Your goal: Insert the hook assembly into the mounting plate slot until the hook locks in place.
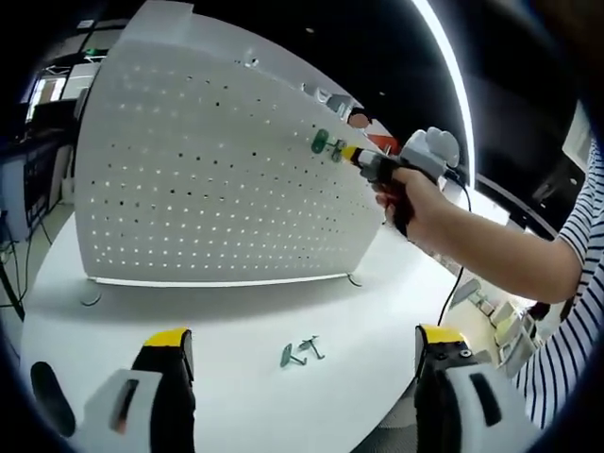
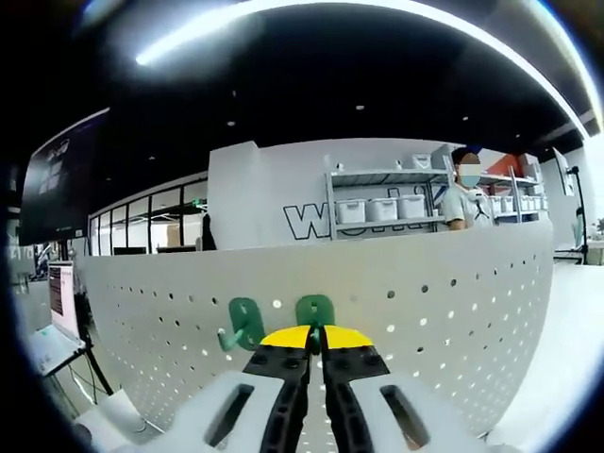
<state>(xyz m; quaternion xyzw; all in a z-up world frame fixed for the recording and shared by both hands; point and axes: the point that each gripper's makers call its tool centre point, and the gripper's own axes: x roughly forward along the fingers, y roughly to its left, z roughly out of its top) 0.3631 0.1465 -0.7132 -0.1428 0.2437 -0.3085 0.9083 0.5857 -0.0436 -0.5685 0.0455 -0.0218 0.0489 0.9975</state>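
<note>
- I work over a white round table (image 1: pixel 236 330).
- The white perforated mounting plate (image 1: pixel 208 179) stands upright on it, on small feet.
- Two small loose hooks (image 1: pixel 302 352) lie on the tabletop before the plate, touching each other.

A white perforated mounting plate (image 1: pixel 217 170) is seen standing upright on a white tabletop (image 1: pixel 236 330). Two green hooks (image 1: pixel 327 144) are seen on its upper right face. The right gripper (image 1: pixel 357 157), held in a person's hand (image 1: pixel 415 193), is placed at those hooks; its finger state cannot be made out. A loose green hook with a metal part (image 1: pixel 300 353) is lying on the tabletop. The left gripper (image 1: pixel 307 344) is held with its yellow-tipped fingers (image 1: pixel 168 342) spread wide apart, nothing between them.
</note>
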